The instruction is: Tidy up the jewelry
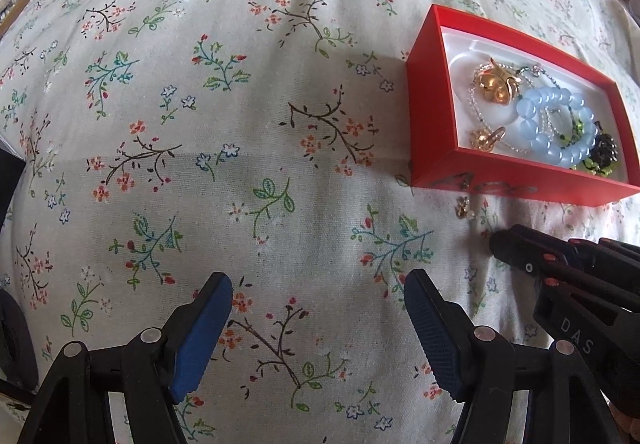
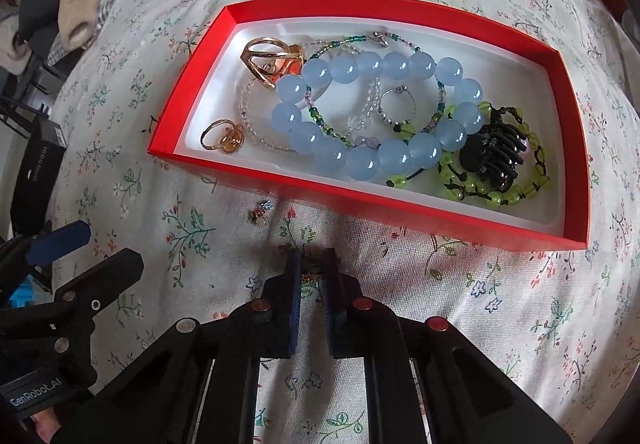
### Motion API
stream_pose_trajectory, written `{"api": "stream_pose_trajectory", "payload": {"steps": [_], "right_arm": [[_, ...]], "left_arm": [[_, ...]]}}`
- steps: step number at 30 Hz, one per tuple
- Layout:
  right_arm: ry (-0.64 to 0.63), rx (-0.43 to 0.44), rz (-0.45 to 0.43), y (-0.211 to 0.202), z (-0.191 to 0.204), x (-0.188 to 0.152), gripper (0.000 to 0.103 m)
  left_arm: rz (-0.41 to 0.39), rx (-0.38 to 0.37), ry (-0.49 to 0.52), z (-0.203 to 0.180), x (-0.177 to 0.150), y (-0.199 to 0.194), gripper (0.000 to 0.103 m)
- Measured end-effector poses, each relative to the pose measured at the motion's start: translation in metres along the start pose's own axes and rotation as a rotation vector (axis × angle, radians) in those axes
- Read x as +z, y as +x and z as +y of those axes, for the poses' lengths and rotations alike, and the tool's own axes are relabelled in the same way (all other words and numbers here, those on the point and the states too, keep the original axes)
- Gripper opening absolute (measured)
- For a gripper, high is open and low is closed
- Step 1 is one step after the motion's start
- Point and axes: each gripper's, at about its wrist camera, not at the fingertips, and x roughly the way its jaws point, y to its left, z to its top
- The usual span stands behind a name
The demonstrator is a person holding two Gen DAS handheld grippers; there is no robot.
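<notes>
Floral cloth under both tools. Right gripper (image 2: 311,264) is nearly closed, tips pinching something tiny I can't identify. Small earring (image 2: 261,213) lies ahead-left of it, just short of the red box (image 2: 280,190). Left gripper (image 1: 318,300) is wide open, idle. Lift slowly, clear the box wall before releasing.

Box (image 2: 568,124) on cloth (image 2: 500,304) in upper centre of right wrist frame, bead bracelet (image 2: 372,116), 2 rings (image 2: 222,138) at its left and hair clip (image 2: 494,156) at its right inside, small earring (image 2: 260,214) on cloth below box's lower left edge, right gripper (image 2: 312,264) below that edge at centre.
</notes>
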Motion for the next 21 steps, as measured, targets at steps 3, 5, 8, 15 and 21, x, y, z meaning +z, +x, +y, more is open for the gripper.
{"api": "stream_pose_trajectory", "payload": {"steps": [3, 5, 8, 15, 21], "right_arm": [[0.015, 0.020, -0.007, -0.005, -0.004, 0.000, 0.010], [0.026, 0.031, -0.018, -0.011, -0.006, -0.001, 0.010], [0.047, 0.047, -0.033, -0.022, -0.016, -0.004, 0.010], [0.096, 0.075, -0.073, -0.045, -0.041, -0.006, 0.010], [0.124, 0.096, -0.081, -0.055, -0.059, -0.007, 0.010]], "left_arm": [[-0.006, -0.002, 0.001, -0.003, 0.002, 0.002, 0.074], [-0.015, -0.008, 0.007, -0.008, 0.004, 0.003, 0.074], [-0.014, -0.062, 0.001, -0.012, 0.008, 0.005, 0.074], [0.005, -0.189, -0.074, -0.024, 0.020, 0.018, 0.038], [0.021, -0.224, -0.064, -0.052, 0.023, 0.030, 0.026]]}}
